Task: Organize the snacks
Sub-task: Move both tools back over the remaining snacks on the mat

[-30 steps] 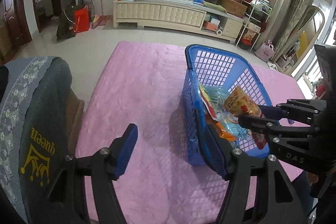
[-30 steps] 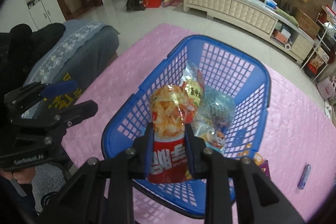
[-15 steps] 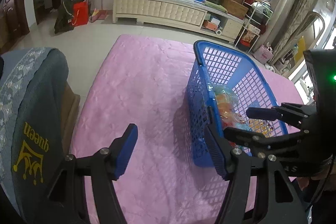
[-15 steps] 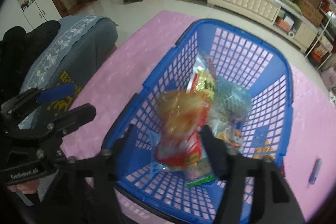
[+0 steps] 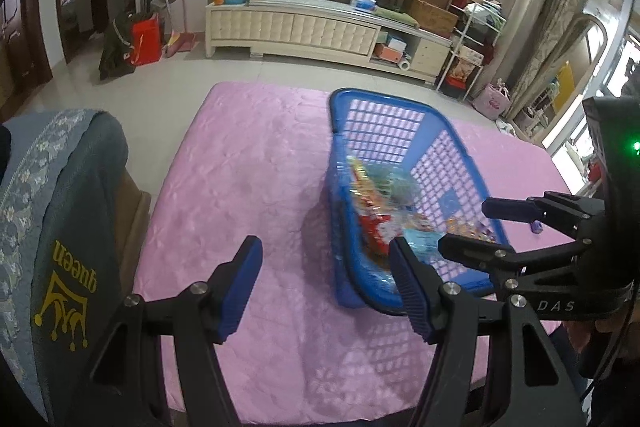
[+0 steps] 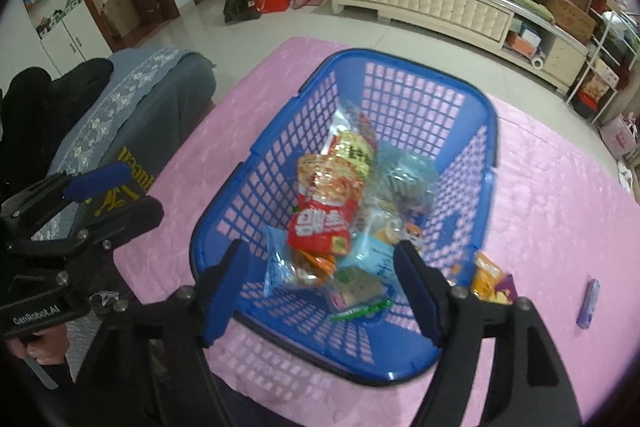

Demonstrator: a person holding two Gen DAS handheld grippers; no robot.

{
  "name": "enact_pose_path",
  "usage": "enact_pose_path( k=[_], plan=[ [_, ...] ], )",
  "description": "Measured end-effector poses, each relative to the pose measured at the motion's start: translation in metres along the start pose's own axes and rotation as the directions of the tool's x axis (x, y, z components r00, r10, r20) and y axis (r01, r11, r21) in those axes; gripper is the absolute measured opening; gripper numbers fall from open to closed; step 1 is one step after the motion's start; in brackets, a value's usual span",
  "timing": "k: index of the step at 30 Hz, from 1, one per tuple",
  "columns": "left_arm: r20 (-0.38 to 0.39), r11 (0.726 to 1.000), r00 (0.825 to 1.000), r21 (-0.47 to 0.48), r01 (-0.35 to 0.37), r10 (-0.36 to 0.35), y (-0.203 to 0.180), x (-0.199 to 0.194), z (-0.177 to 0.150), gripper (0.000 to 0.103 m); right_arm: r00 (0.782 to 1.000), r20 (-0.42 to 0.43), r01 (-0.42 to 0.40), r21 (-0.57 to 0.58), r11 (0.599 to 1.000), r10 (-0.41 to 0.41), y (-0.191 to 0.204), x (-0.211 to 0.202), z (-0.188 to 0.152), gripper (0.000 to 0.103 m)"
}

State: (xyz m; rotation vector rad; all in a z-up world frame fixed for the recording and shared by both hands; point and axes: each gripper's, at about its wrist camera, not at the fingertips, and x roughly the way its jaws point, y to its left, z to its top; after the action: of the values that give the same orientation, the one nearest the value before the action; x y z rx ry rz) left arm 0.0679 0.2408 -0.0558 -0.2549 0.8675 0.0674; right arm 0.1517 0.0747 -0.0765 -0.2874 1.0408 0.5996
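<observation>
**Desk:** Where is the red snack packet?

**Photographer:** The red snack packet (image 6: 322, 211) lies inside the blue basket (image 6: 490, 131), on top of the other wrappers, long axis running from the near rim toward the far wall. Nothing grips it.

**Desk:** And the fingers over it?

**Photographer:** The right gripper (image 6: 320, 291) hangs over the basket's near end, its fingers (image 6: 222, 291) spread after just opening, with no packet pinched between them. The packet sits just ahead of and below them.

**Desk:** What is left outside?

**Photographer:** An orange-and-purple packet (image 6: 490, 277) lies on the pink worktop (image 6: 560, 211) against the basket's right wall, beside the right fingertip. A small purple stick (image 6: 588, 303) lies further right, apart. Both are on the right gripper's side, so that hand looks better placed for either.

**Desk:** The other hand?

**Photographer:** The left gripper (image 5: 324, 291) is spread and empty, left of the basket over bare worktop, its right finger near the rim.
</observation>
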Motion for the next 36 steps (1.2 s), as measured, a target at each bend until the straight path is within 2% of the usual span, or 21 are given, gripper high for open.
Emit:
enact_pose_path(
  k=[13, 15, 17, 19, 26, 36],
  plan=[
    [0.031, 0.991, 0.999, 0.133, 0.007, -0.011, -0.079, -0.030, -0.004, 0.063, 0.995, 0.100, 0.002, 0.084, 0.996, -0.011, -0.052, -0.071, -0.035, 0.079],
    [0.039, 0.987, 0.999, 0.158, 0.005, -0.011, -0.093, -0.033, -0.004, 0.069, 0.993, 0.116, 0.002, 0.103, 0.995, -0.014, -0.063, -0.081, -0.041, 0.080],
    [0.053, 0.983, 0.998, 0.185, 0.004, -0.014, -0.105, -0.036, -0.006, 0.080, 0.991, 0.129, 0.001, 0.121, 0.993, -0.017, -0.072, -0.089, -0.048, 0.080],
    [0.067, 0.976, 0.998, 0.216, 0.004, -0.019, -0.121, -0.038, -0.006, 0.082, 0.989, 0.144, 0.002, 0.143, 0.990, -0.023, -0.084, -0.098, -0.056, 0.081],
    [0.039, 0.964, 0.998, 0.262, 0.035, -0.047, -0.168, -0.025, -0.009, 0.082, 0.986, 0.160, 0.014, 0.211, 0.977, -0.048, -0.126, -0.115, -0.086, 0.082],
    [-0.049, 0.946, 0.996, 0.314, 0.080, -0.068, -0.225, 0.021, -0.019, 0.082, 0.989, 0.128, 0.041, 0.291, 0.956, -0.081, -0.195, -0.116, -0.131, 0.082]
  ],
)
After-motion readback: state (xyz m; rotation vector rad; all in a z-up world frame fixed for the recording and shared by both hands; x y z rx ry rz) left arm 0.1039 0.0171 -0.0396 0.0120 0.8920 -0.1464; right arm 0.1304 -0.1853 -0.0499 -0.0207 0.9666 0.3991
